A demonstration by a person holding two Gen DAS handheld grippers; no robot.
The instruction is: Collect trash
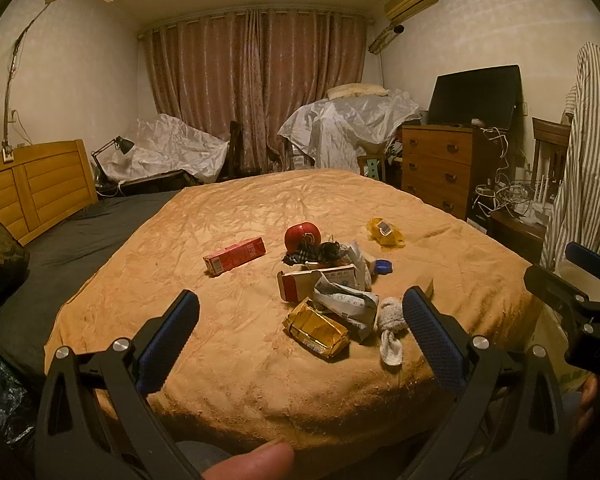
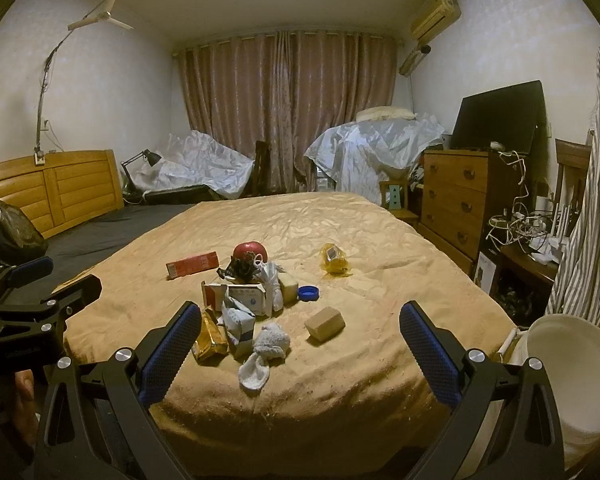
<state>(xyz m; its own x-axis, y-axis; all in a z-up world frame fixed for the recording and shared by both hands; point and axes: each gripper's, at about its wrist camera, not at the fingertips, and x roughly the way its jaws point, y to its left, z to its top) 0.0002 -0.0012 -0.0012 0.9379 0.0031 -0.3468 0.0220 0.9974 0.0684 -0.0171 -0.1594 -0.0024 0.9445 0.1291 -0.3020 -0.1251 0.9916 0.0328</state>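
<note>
Trash (image 1: 332, 304) lies heaped near the foot of a bed, on a tan blanket (image 1: 228, 360): a gold foil packet (image 1: 316, 330), crumpled paper, an opened carton (image 1: 304, 284), a grey sock (image 1: 390, 328). A red box (image 1: 235, 257), a red apple (image 1: 302, 235), a blue cap (image 1: 383, 267) and a yellow wrapper (image 1: 386, 233) lie around it. Both the left gripper (image 1: 300, 332) and right gripper (image 2: 300, 336) hover short of the heap, jaws spread, holding nothing. A white bin (image 2: 572, 364) stands beside the bed's right corner. Beyond are a wooden headboard (image 1: 36, 184), drawn curtains (image 1: 256, 88) and a dresser (image 1: 440, 164).
</note>
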